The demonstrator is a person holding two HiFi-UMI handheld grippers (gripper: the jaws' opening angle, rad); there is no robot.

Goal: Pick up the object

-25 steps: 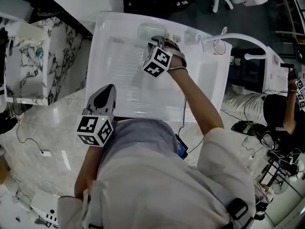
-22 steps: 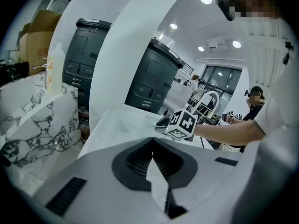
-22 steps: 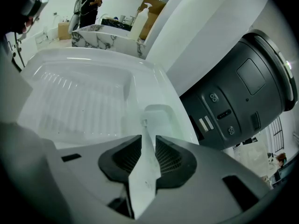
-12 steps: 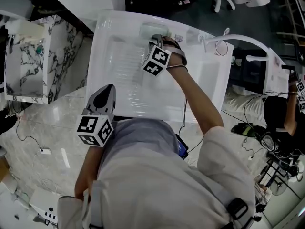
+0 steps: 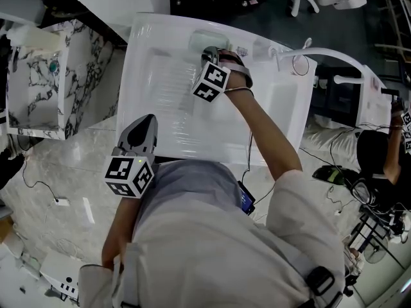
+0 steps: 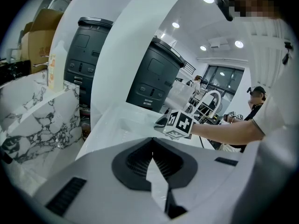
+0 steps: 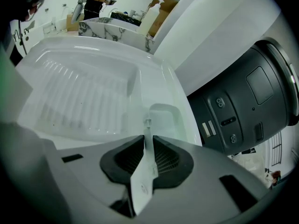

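Observation:
My right gripper (image 5: pixel 209 52) reaches over the far side of the white sink unit (image 5: pixel 160 133), beside a small shallow recess (image 5: pixel 207 40). In the right gripper view my right gripper (image 7: pixel 147 136) is shut on a thin flat white piece (image 7: pixel 141 183) that stands on edge between the pads, its narrow tip pointing at the recess (image 7: pixel 163 120). In the head view that piece is hidden by the gripper. My left gripper (image 5: pixel 146 120) hangs by the unit's near edge, close to my body. Its jaws (image 6: pixel 152 141) meet at the tips with nothing between them.
A ribbed drainboard (image 5: pixel 168 88) fills the unit's left half, and a basin lies to its right under an arched white tap (image 5: pixel 321 50). A marble-patterned counter (image 5: pixel 45 82) stands to the left. Dark grey bins (image 7: pixel 243 101) stand behind the unit. Another person (image 5: pixel 385 153) is at the far right.

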